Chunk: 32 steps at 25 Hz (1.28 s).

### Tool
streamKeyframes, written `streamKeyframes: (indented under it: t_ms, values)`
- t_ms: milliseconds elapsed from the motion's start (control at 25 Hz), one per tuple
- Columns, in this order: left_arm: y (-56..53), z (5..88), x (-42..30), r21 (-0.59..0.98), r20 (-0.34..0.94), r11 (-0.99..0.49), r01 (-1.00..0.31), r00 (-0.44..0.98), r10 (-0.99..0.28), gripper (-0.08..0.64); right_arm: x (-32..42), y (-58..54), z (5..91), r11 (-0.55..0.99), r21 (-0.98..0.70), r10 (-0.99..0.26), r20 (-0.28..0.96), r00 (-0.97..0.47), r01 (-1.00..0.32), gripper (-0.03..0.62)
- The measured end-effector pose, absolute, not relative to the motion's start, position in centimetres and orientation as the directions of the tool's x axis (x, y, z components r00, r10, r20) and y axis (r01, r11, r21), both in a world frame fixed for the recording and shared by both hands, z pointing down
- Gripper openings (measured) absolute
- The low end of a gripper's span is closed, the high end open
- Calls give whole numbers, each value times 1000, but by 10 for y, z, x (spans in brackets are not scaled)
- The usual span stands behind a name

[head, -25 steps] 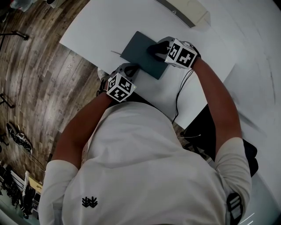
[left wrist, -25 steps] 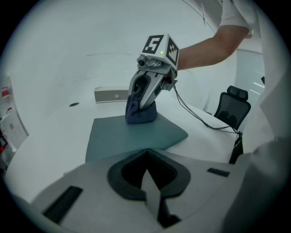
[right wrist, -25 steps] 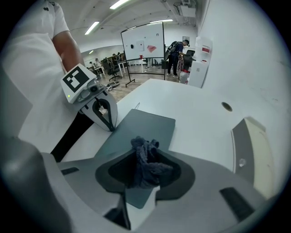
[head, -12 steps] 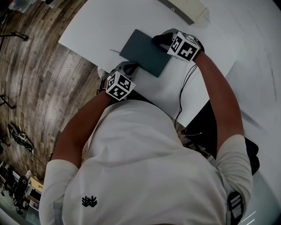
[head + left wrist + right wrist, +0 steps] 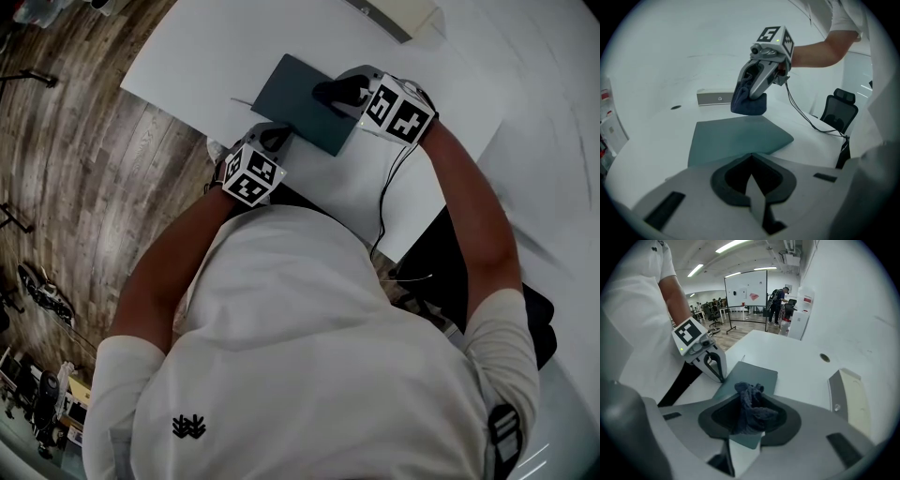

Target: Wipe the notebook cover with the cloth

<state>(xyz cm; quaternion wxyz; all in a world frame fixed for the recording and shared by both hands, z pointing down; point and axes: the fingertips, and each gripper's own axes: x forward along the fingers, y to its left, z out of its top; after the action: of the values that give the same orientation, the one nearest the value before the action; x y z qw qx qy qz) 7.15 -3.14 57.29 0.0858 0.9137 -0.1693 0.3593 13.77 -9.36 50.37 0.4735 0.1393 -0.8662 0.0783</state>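
Wiping the notebook [image 5: 300, 105], I had the right gripper [image 5: 750, 96] jaws clamped on the cloth [image 5: 750, 411] at its far edge, left gripper [image 5: 721, 376] jaws closed, pinning its near edge; a firm sweep was due.

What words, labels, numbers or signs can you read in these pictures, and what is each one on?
No text is readable.
Shirt: small dark logo, a symbol without letters.
Cubes on the left hand-held gripper and right hand-held gripper: black-and-white square patterns, no words.
Whiteboard: marks too small to read.
White cabinet: red labels, too blurred.
Notebook and cloth: no print visible.
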Motion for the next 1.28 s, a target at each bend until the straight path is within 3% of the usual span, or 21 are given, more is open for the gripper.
streamKeyframes:
  t_ms: [480,1280]
  values:
    - [-31,571,71,31,685,-928,-370,685,-250,6,102,-8,529,963,-159,12,830,-558,-216,121]
    - [-30,571,72,26,686,-929,-370,683,-253,6,171,-65,545,949,-87,-77,868,-490,-303,121]
